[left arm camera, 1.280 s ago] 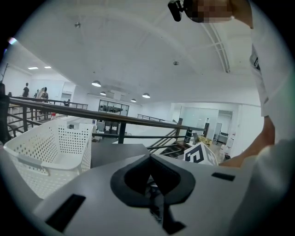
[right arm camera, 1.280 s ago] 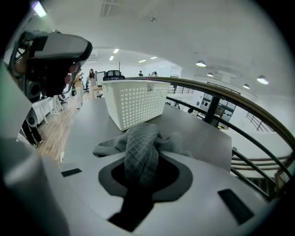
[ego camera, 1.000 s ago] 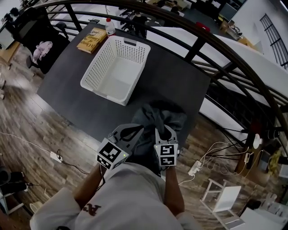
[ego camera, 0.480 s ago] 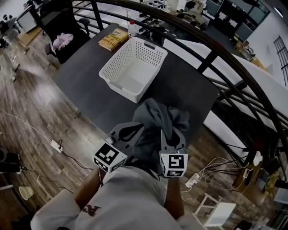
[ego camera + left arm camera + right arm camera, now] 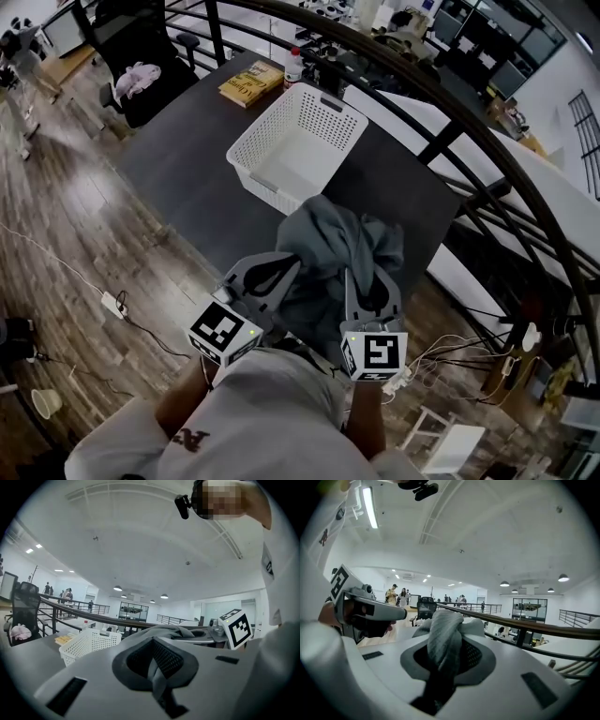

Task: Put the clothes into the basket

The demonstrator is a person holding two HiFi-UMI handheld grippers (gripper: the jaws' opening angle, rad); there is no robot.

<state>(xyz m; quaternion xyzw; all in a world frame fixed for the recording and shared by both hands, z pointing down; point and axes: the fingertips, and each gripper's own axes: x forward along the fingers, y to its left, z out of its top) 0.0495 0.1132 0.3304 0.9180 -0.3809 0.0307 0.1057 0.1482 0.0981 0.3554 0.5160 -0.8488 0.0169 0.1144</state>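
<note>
Left tongs [image 5: 279, 269], right tongs [image 5: 362, 281] on grey garment [image 5: 333, 239] over table edge [image 5: 211, 211], basket [image 5: 272, 117] beyond

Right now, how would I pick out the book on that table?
Find the dark table. At its far edge, past the white perforated basket, lies the book. It is flat and yellow-brown, and lies next to an upright red-capped bottle.
</note>
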